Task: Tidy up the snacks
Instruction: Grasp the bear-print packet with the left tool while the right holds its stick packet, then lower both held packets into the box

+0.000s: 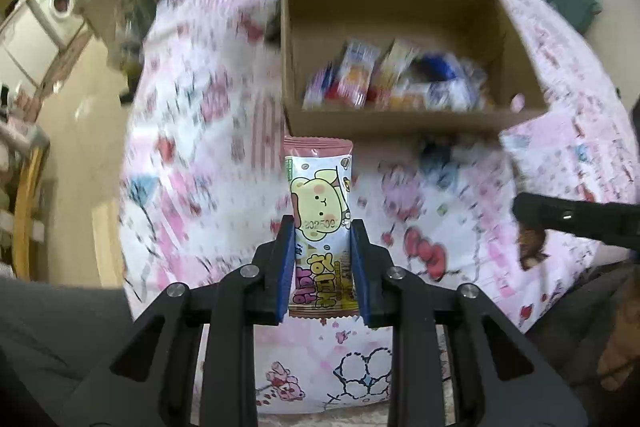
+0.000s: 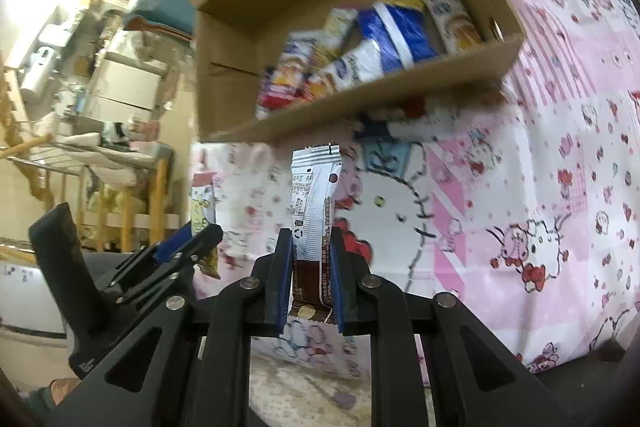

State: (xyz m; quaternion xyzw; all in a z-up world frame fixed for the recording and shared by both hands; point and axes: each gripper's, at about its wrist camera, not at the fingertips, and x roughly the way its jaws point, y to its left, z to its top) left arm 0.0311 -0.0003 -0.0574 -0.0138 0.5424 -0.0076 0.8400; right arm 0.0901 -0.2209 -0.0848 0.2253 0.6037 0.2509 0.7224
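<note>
Fingers [image 1: 286,259] of each gripper clenched on one upright snack bar.
Left gripper [image 1: 322,259]: pink bear-printed bar [image 1: 320,203]; right gripper [image 2: 310,267]: white-and-brown bar [image 2: 314,211]. Both hover before the cardboard box [image 1: 396,125] of several blurred packets [image 2: 360,43].

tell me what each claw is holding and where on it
Left claw pinches the yellow puppy snack packet by its lower half; right claw grips the white-and-brown snack packet likewise.

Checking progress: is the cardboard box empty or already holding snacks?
Holding snacks: several wrapped packets lie inside the open cardboard box.
</note>
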